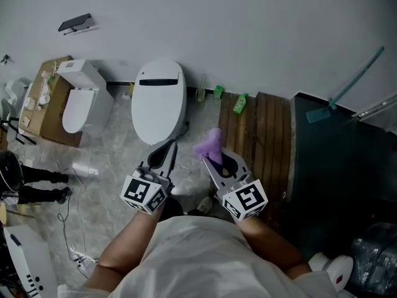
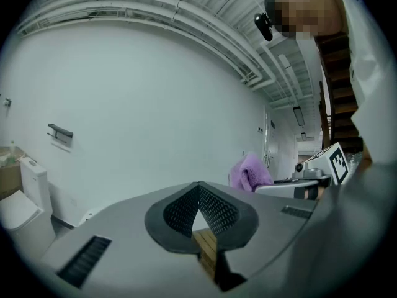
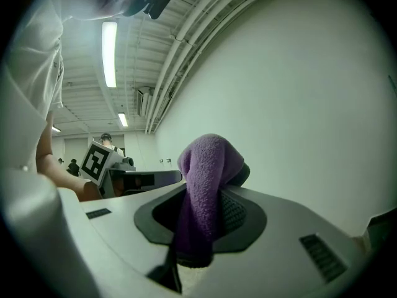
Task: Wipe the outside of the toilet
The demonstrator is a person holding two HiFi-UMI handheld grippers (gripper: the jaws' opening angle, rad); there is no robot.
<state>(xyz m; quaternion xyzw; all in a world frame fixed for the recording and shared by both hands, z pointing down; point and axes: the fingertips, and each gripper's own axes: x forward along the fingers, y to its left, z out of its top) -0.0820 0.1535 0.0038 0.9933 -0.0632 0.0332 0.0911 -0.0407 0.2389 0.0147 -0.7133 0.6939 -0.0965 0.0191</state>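
Observation:
A white toilet [image 1: 158, 101] with its lid down stands against the wall, just ahead of both grippers. My left gripper [image 1: 167, 148] hovers at the toilet's near edge; in the left gripper view its jaws [image 2: 198, 192] are shut with nothing between them. To its right, my right gripper [image 1: 214, 158] is shut on a purple cloth [image 1: 209, 143], held up off the floor. In the right gripper view the cloth [image 3: 208, 179] stands bunched up out of the jaws. The cloth [image 2: 250, 172] also shows at the right of the left gripper view.
A second, smaller toilet [image 1: 79, 101] sits on cardboard [image 1: 44, 113] at the left. Green bottles [image 1: 240, 103] stand by the wall. Wooden planks [image 1: 263, 135] and a dark mat lie to the right, with a teal squeegee [image 1: 344, 92]. A person's shoes [image 1: 40, 186] and cables are at the far left.

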